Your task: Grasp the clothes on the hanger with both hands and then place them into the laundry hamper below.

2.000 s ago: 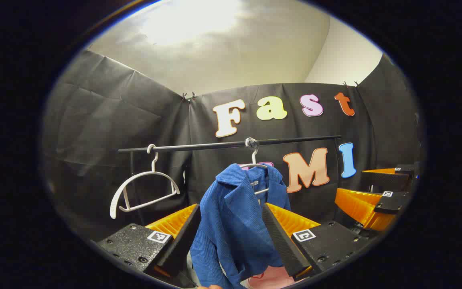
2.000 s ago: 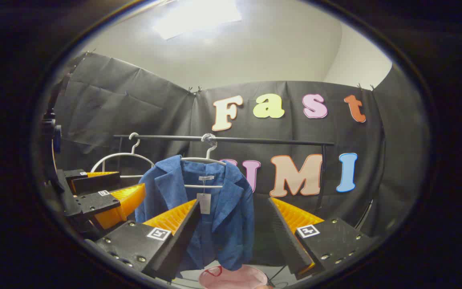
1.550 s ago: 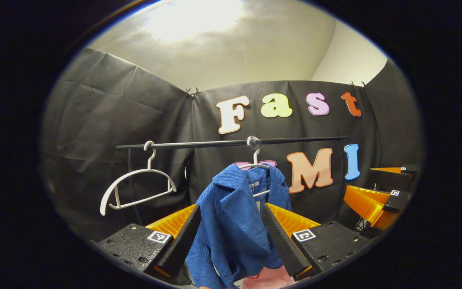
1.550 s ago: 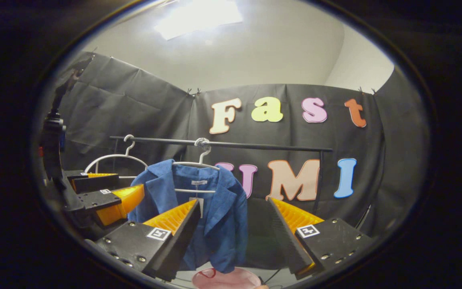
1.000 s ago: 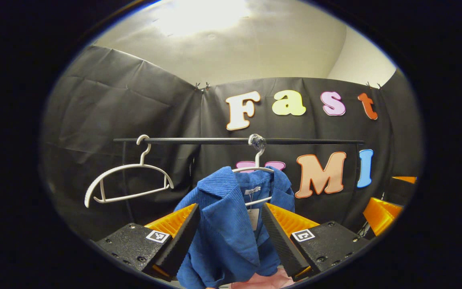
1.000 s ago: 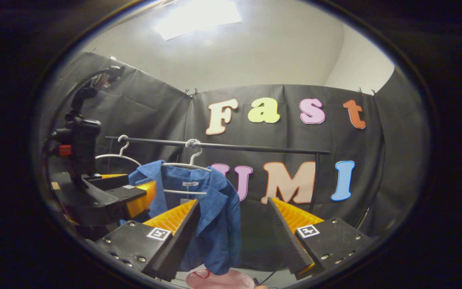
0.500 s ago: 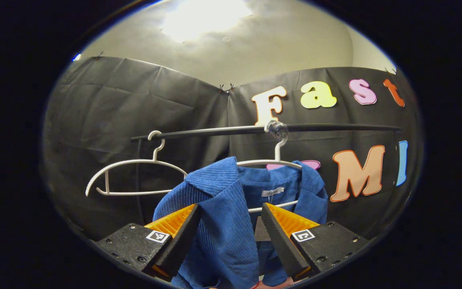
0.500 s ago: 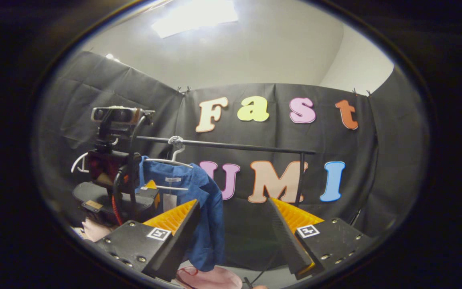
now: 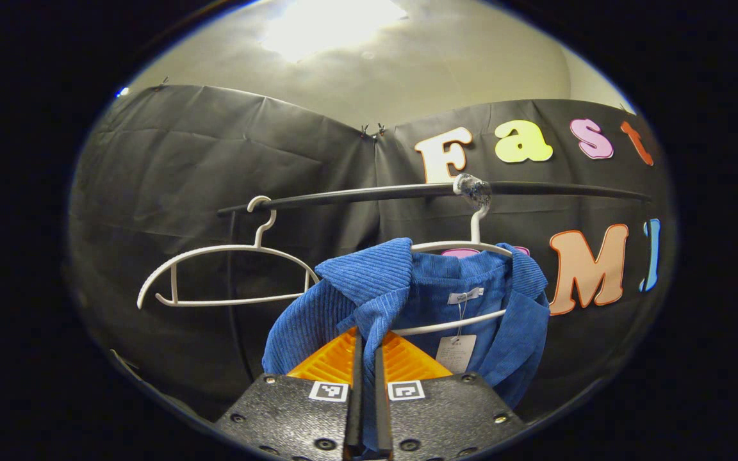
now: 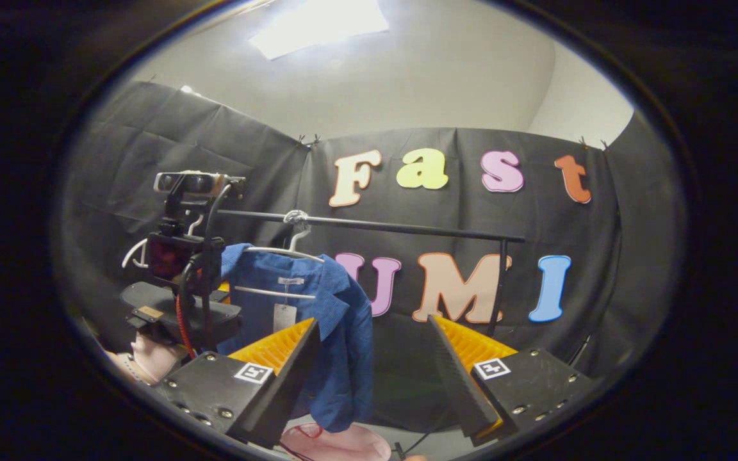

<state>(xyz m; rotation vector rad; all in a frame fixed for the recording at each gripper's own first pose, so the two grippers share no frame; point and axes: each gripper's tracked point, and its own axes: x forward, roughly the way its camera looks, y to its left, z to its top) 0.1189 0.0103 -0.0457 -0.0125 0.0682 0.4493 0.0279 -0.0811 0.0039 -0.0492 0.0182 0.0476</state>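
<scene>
One side's sorted: left gripper [image 9: 365, 358] pinches the blue corduroy jacket [image 9: 369, 294] on its white hanger [image 9: 465, 246], so the wide-open right gripper [image 10: 372, 358] should grab the far lapel.

Left gripper [image 9: 365, 358] has its jaws pinched tight on the blue jacket's [image 9: 369, 301] lapel, jacket hanging on a white hanger [image 9: 465, 246] from the rail [image 9: 356, 194].

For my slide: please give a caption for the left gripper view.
Left hand-held gripper shut on blue jacket hanging on white hanger.
</scene>
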